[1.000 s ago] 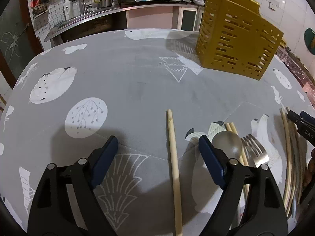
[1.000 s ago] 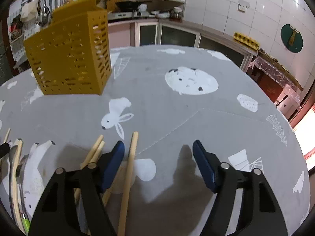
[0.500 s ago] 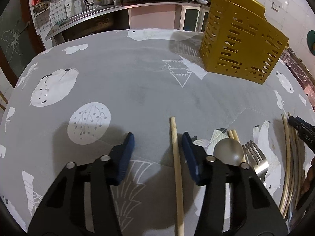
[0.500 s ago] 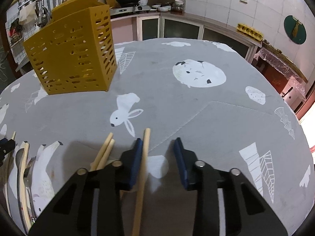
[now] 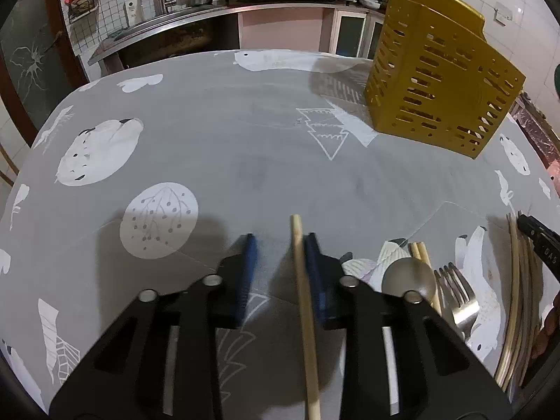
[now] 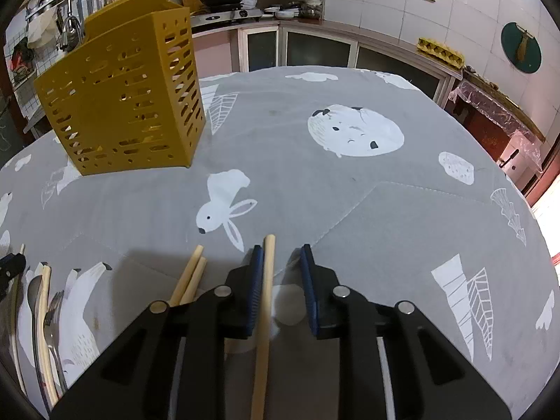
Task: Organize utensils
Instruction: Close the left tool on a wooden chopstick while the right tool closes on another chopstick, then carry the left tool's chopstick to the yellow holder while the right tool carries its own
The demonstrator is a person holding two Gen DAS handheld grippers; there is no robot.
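A yellow slotted utensil holder (image 5: 441,80) (image 6: 122,105) stands upright at the far side of the grey tablecloth. My left gripper (image 5: 280,238) points down at a wooden chopstick (image 5: 297,245) that lies between its closing jaws. The stick touches the right pad, and the left pad stands apart from it. In the right wrist view a second chopstick (image 6: 267,262) rests between the closing jaws of my right gripper (image 6: 282,248). It leans on the left pad, with a gap to the right pad. Both sticks still lie on the cloth.
Between the grippers lie a spoon (image 5: 407,276), a fork (image 5: 458,290), a pair of chopsticks (image 6: 190,276) and several more chopsticks (image 5: 514,297). A kitchen counter with a stove and sink runs behind the table. The table edge drops off at the right (image 6: 525,206).
Both grippers' jaws have narrowed from wide apart to close around their chopsticks. Each stick now lies against one pad. Neither hand has shifted much.
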